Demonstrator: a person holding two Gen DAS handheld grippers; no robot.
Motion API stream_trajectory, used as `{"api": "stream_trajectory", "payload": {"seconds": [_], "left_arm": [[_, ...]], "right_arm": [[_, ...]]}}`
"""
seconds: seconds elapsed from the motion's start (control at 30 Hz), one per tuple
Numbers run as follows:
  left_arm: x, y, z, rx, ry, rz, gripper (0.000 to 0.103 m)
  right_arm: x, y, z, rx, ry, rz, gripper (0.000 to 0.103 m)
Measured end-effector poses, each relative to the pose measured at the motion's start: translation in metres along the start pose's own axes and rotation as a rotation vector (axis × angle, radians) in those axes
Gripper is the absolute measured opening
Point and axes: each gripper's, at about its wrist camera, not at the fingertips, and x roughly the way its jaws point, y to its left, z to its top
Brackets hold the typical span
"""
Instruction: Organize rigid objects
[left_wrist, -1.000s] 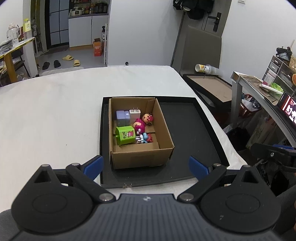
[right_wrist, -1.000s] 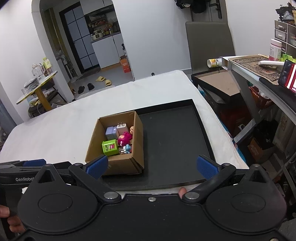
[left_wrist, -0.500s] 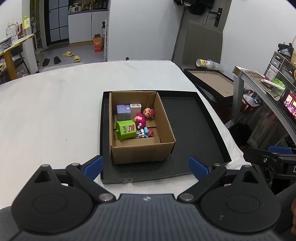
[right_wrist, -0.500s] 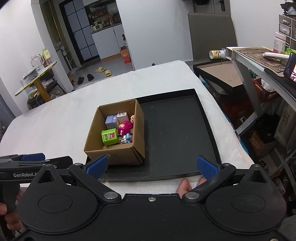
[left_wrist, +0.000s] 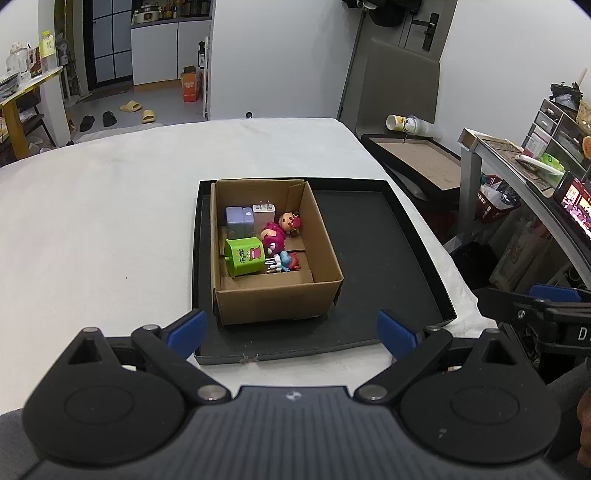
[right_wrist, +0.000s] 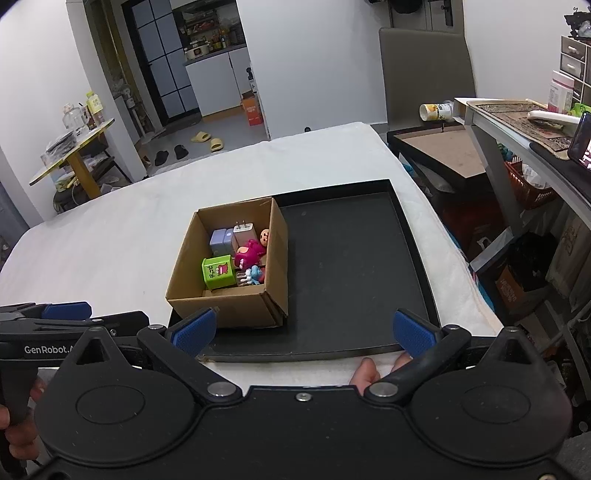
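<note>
Our left gripper (left_wrist: 290, 334) and right gripper (right_wrist: 302, 329) hold jaws spread wide, gripping nothing. Beyond them an open brown cardboard box (left_wrist: 275, 301) sits in the left part of a shallow black tray (left_wrist: 373, 258) on the white worktop (left_wrist: 96, 221), holding a green cube toy (left_wrist: 244, 256), magenta figure (left_wrist: 272, 240), lilac block (left_wrist: 238, 219) and white charger plug (left_wrist: 263, 213). Since a second ago both views have shifted slightly; the contents stay put

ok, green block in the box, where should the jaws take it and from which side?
Probably from straight above, jaws across the two long flat sides of the green block. It lies on its side in the cardboard box, close to the left wall, with the pink toy touching its right edge, so a sideways approach looks blocked. The top face is exposed.
</note>
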Motion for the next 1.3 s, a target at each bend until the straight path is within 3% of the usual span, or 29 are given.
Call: {"api": "stream_trajectory", "payload": {"seconds": [1.3], "left_arm": [[0.0029,0.0007,-0.0051,-0.011,0.014,-0.017,0.098]], "right_arm": [[0.004,0.0092,0.0002,-0.049,0.001,-0.014,0.103]]}}
